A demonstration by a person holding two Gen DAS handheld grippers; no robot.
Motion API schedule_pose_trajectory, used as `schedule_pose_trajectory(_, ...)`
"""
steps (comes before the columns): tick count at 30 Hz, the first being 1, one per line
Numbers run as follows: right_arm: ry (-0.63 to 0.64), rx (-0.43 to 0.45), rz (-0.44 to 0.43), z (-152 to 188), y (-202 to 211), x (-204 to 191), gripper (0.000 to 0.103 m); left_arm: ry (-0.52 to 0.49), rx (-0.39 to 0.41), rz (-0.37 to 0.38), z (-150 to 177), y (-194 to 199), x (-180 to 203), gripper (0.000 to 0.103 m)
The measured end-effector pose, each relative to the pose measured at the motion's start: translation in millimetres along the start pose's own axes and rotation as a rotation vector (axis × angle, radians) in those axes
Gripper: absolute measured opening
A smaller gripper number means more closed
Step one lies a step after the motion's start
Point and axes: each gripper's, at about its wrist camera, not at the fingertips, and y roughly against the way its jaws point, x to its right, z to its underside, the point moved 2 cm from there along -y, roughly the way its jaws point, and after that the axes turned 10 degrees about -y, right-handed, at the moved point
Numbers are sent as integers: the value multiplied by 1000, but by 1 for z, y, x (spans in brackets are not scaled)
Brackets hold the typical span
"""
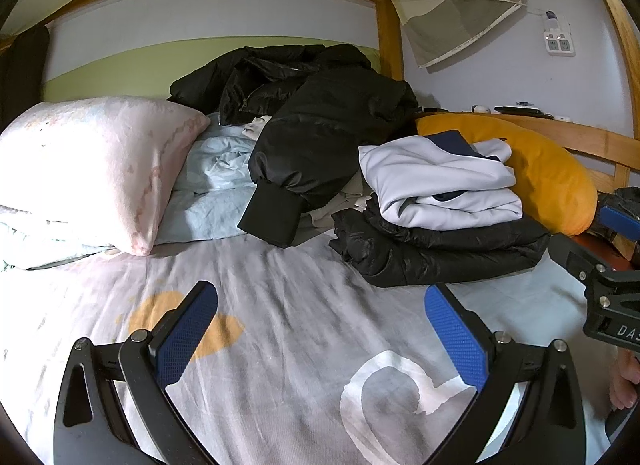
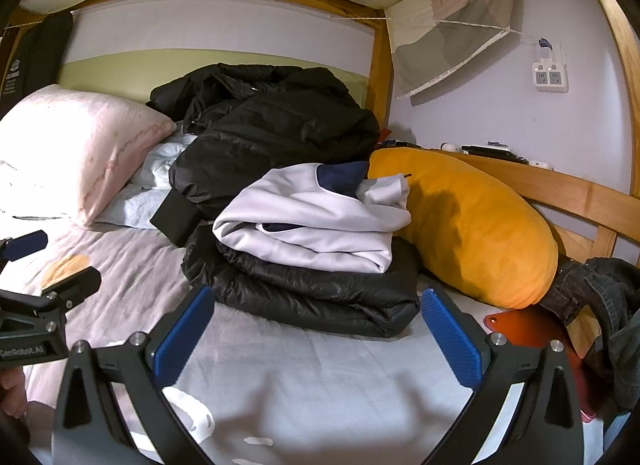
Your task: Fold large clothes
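My left claw (image 1: pixel 320 337) and right claw (image 2: pixel 316 339) hang spread, empty. The unfolded black coat (image 1: pixel 320 113) lies upper centre, sleeve pointing down toward my left claw, the nearer one.

The left claw (image 1: pixel 320 309) hangs wide open and empty over the pale printed bedsheet (image 1: pixel 304 305) at the bottom of the frame. At centre right a folded white garment (image 1: pixel 436 185) sits on a folded black jacket (image 1: pixel 436 249), with an orange cushion (image 1: pixel 548 177) just behind. A loose black coat (image 1: pixel 320 113) is heaped upper centre, a pink pillow (image 1: pixel 92 169) at left, and the right claw's black body (image 1: pixel 612 289) shows at the right edge.
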Motion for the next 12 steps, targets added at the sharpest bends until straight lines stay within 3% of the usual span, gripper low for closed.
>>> schedule_pose_trajectory(12,4,-5,-5,0,-2,0,103,-4,-7,0,0,0,-1,103)
